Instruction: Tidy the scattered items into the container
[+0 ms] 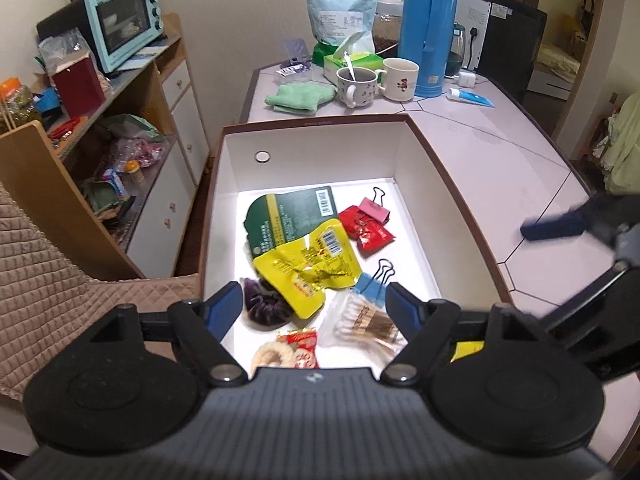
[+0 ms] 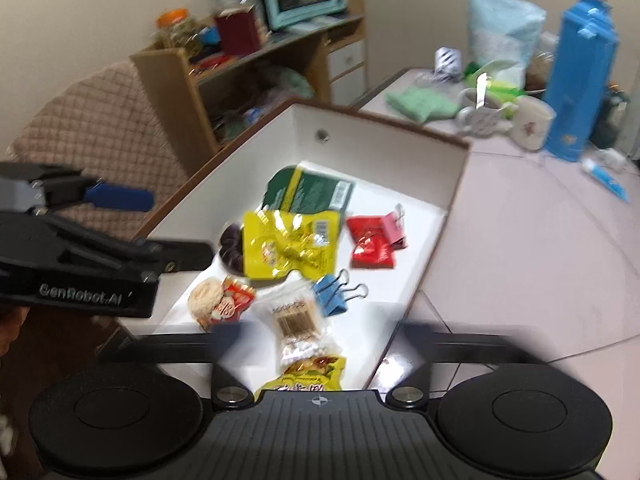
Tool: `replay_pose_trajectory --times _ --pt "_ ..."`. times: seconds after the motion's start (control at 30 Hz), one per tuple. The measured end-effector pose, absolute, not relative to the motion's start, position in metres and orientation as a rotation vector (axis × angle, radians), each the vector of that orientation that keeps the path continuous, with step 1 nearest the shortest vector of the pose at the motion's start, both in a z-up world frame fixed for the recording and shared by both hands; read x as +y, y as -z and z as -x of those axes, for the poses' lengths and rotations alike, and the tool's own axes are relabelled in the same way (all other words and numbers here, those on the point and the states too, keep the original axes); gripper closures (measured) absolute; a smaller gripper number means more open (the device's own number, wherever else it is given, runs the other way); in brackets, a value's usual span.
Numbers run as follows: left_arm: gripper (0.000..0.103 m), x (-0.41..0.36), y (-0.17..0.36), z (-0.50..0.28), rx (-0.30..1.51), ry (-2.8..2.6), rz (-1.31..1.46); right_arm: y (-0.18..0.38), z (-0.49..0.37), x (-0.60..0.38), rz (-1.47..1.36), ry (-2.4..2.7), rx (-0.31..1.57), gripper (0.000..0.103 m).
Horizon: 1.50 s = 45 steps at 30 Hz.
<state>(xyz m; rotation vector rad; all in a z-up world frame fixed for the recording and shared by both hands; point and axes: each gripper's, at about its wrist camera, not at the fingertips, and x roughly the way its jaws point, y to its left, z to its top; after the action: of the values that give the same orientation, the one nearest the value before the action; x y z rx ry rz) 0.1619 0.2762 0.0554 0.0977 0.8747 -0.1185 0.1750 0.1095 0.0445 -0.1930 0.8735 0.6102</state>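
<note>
A brown-rimmed box (image 1: 320, 122) (image 2: 400, 124) with white walls holds several items. In it lie a green packet (image 1: 292, 216), a yellow packet (image 1: 308, 264) (image 2: 292, 244), a red packet (image 1: 366, 232), pink (image 1: 376, 210) and blue binder clips (image 1: 370, 290) (image 2: 332, 294), a purple scrunchie (image 1: 264, 306), a bag of cotton swabs (image 1: 364, 320) (image 2: 296, 320) and a snack packet (image 2: 224, 300). My left gripper (image 1: 316, 312) hovers open and empty above the near end of the box. My right gripper (image 2: 320, 340) is blurred, open and empty over the box's near right corner.
At the table's far end stand a blue thermos (image 1: 430, 32), two mugs (image 1: 356, 84), a green cloth (image 1: 300, 98) and a tube (image 1: 470, 98). A shelf unit with a mint oven (image 1: 124, 20) and a quilted seat (image 1: 60, 280) lie left of the box.
</note>
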Motion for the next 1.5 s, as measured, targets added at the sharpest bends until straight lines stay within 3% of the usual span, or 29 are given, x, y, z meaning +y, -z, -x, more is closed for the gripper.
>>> replay_pose_trajectory --times 1.5 --pt "0.017 0.248 -0.062 -0.051 0.871 -0.029 -0.117 -0.061 -0.08 0.07 0.112 -0.474 0.931 0.0"
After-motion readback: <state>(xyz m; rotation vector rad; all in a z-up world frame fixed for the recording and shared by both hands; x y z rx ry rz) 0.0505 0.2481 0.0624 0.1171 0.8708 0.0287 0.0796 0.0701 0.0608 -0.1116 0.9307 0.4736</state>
